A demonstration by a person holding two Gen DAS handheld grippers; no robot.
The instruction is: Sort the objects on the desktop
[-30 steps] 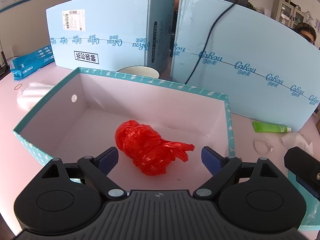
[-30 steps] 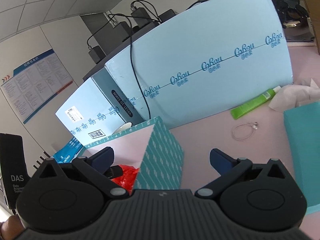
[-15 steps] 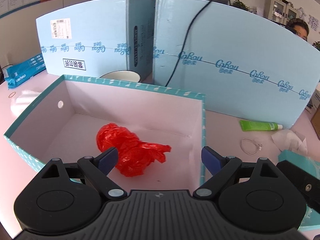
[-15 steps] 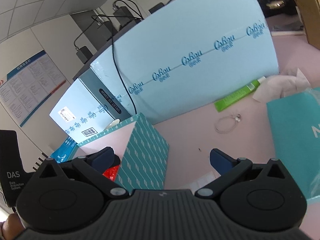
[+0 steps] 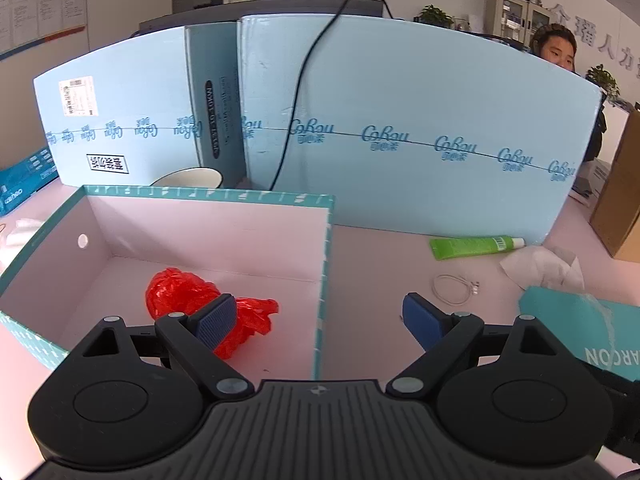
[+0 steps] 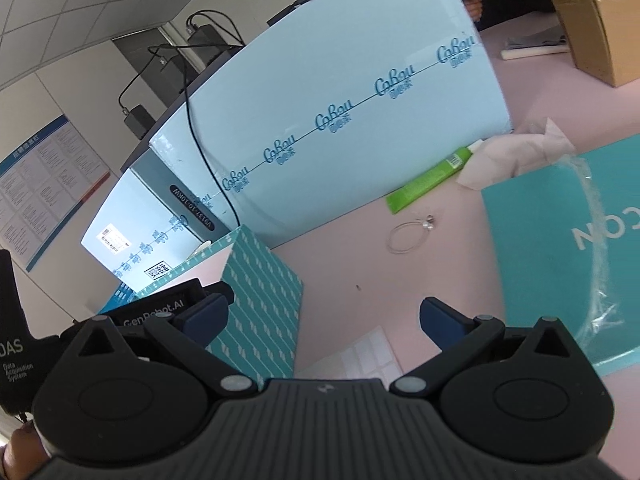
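Note:
A crumpled red plastic bag [image 5: 188,294] lies inside the open teal box [image 5: 326,248]. My left gripper [image 5: 318,320] hangs open above the box's right wall, nothing between its fingers. On the pink table to the right lie a green tube [image 5: 472,245], a thin wire ring [image 5: 454,288] and a crumpled white tissue [image 5: 540,266]. My right gripper [image 6: 320,318] is open and empty over the table, just right of the teal box [image 6: 260,300]. From this side the green tube [image 6: 428,180], ring [image 6: 410,232] and tissue [image 6: 512,154] lie ahead.
Tall light-blue cartons [image 5: 400,140] wall off the back. A teal box lid [image 5: 580,328] lies at the right, also in the right wrist view [image 6: 560,260]. A white bowl [image 5: 188,178] sits behind the box. A brown cardboard box [image 5: 620,200] stands far right.
Both grippers have shifted right: the box and red bag slid left in the left wrist view, and the lid, tube and ring came closer in the right wrist view. Both stay open.

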